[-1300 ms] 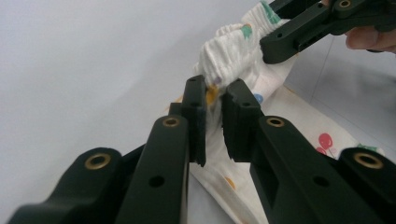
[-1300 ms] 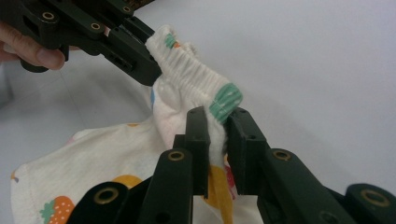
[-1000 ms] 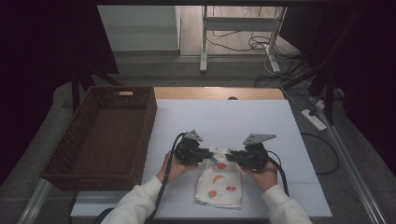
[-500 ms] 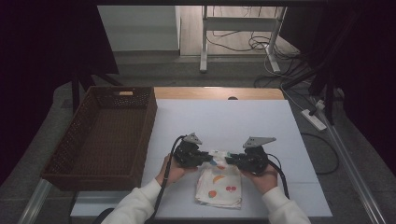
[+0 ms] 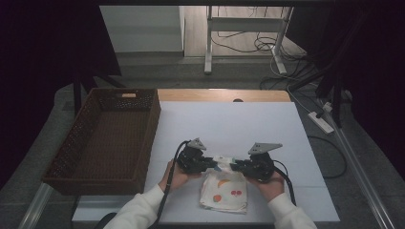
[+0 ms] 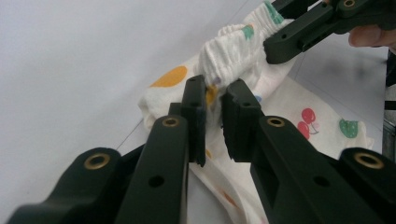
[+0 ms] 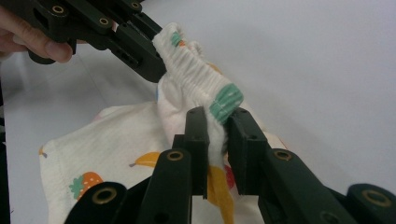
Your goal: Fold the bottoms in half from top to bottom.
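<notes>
White fruit-print cloth (image 5: 224, 191) near the desk's (image 5: 229, 121) front edge, its elastic hem pinched between left gripper (image 5: 213, 165) and right gripper (image 5: 235, 167), both clamped on it — pull apart unevenly and one shallow bite could slip.

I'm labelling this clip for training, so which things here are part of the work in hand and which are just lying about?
In the job:
- white fruit-print cloth with a gathered elastic band
- left gripper, shut on the band
- right gripper, shut on the band

Lying about:
- dark brown woven basket
- white power strip
</notes>
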A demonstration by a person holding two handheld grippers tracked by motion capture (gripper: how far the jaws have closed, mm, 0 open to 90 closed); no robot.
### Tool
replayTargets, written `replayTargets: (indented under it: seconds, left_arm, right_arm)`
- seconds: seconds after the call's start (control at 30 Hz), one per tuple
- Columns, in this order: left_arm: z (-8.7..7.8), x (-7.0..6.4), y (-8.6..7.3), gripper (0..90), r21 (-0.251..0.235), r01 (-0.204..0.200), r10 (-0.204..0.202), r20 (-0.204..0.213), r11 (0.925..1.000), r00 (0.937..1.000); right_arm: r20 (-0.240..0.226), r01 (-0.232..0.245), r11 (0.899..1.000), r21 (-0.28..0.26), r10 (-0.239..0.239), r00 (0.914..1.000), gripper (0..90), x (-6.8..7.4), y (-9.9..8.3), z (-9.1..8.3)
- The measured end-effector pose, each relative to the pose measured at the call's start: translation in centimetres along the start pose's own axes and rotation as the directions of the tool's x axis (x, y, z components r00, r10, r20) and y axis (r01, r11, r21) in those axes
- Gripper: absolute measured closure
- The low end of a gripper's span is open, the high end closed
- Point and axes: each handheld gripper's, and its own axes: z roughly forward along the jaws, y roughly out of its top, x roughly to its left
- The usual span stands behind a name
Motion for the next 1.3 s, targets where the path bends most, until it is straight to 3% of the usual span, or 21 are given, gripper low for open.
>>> replayTargets:
  seconds: [1.3]
  left_arm:
    - [0.0,-1.6,-1.8,79.3,0.042,-0.006,0.005,0.034,0.9991,0.9994]
  right_arm:
    - [-0.028,0.015,0.999,0.04,-0.014,0.9995,77.3,1.5,-1.2,-0.5]
